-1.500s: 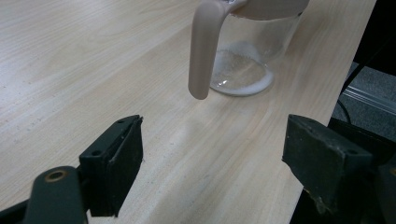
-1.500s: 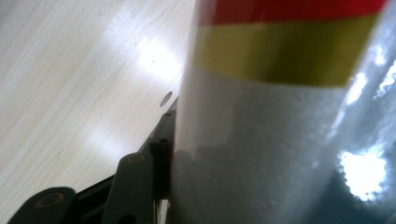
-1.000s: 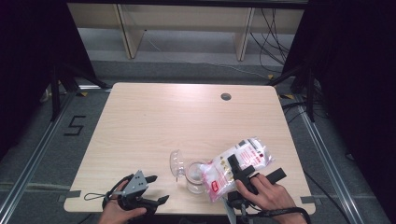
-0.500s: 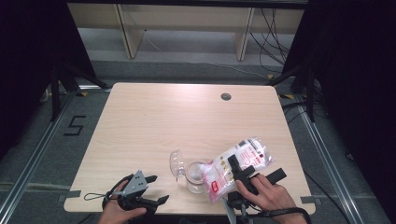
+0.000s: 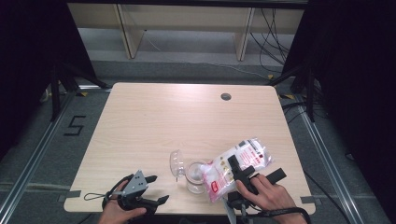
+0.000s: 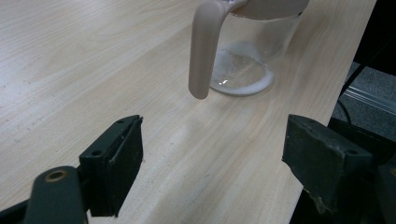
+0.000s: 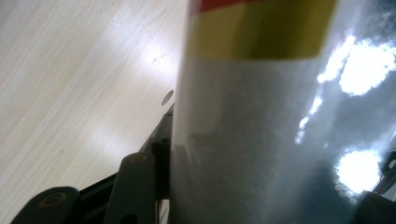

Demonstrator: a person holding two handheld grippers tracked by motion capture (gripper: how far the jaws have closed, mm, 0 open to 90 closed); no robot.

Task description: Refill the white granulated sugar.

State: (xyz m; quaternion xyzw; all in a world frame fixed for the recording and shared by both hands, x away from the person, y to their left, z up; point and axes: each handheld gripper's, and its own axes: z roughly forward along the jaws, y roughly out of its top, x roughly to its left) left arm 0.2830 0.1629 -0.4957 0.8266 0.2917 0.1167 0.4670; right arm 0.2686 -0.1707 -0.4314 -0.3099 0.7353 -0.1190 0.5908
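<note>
Clear plastic bag (image 5: 236, 165) of white powder, red label, clamped between the jaws of the right gripper (image 5: 240, 171) at the near right of the table (image 5: 187, 121), tilted with its low end over a glass pitcher (image 5: 195, 175). White powder at the pitcher bottom. Left gripper (image 5: 152, 189) at the near left edge, jaws spread wide, nothing between them, pointed towards the pitcher handle (image 6: 205, 46), apart from it.

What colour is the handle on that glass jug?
Pale beige handle on the jug, clearest in the left gripper view.
</note>
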